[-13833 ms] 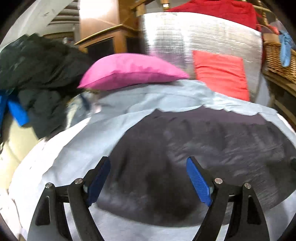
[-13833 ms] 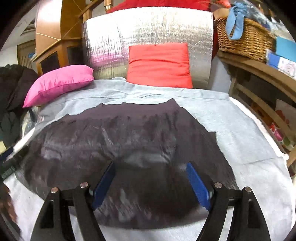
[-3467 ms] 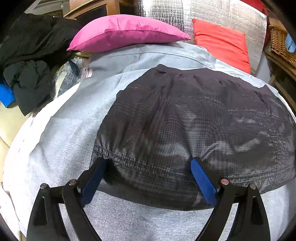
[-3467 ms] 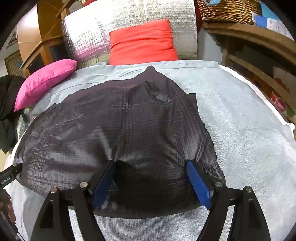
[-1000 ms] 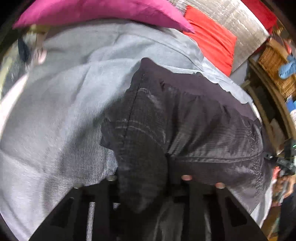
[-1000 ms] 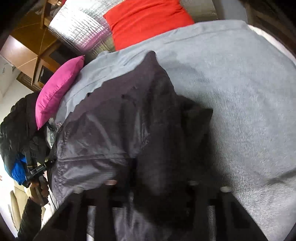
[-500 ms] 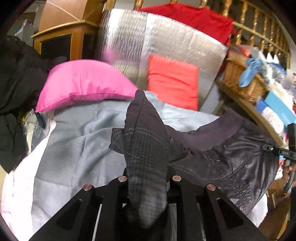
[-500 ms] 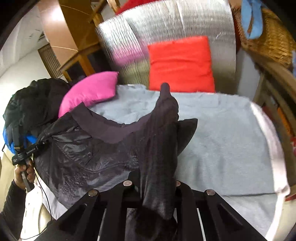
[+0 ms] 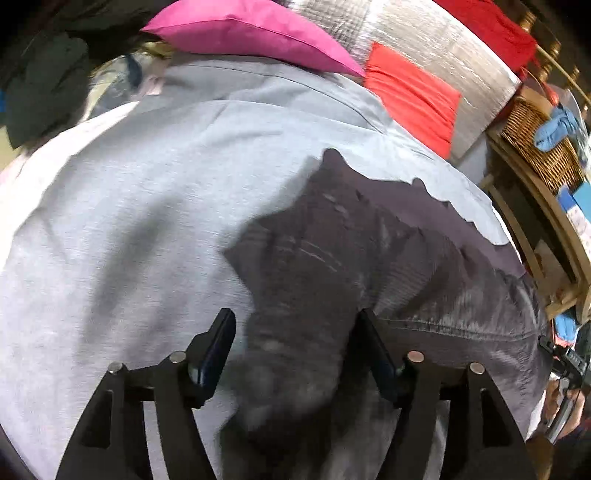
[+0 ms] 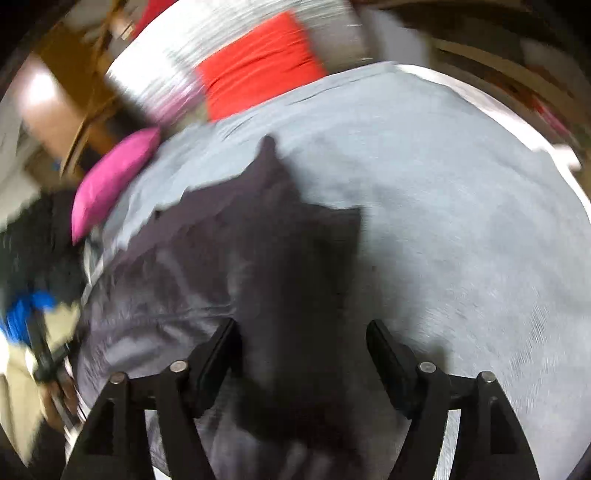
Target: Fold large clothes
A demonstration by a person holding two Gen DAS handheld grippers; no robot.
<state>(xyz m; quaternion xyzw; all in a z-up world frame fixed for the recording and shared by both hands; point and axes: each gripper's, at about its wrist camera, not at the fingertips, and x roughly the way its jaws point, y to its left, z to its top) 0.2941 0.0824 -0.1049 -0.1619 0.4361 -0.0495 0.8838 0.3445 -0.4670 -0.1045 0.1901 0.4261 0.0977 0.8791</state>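
Dark garment, a shiny quilted thing, lies on the grey bed cover. In my left wrist view it fills the lower right of the frame, its upper edge ragged against the grey; in my right wrist view the same garment spreads over the lower left. A folded flap of it runs down between the fingers of each gripper.

My left gripper has its jaws opening, the cloth loose between them and neither pad pressing it. My right gripper is opening too, the dark flap lying between its fingers and clear of the right one.

Going left to right in the left view: a dark heap of clothes sits at the upper left edge, off the bed; the left half of the cover is bare grey with room to move. A pink pillow lies at the top, a red cushion leans on a silver quilted panel, and a wicker basket stands on a wooden shelf at the far right, close to the bed's edge. In the right view, the whole right side of the cover is open up to its white border.

Motion blur hides any writing.
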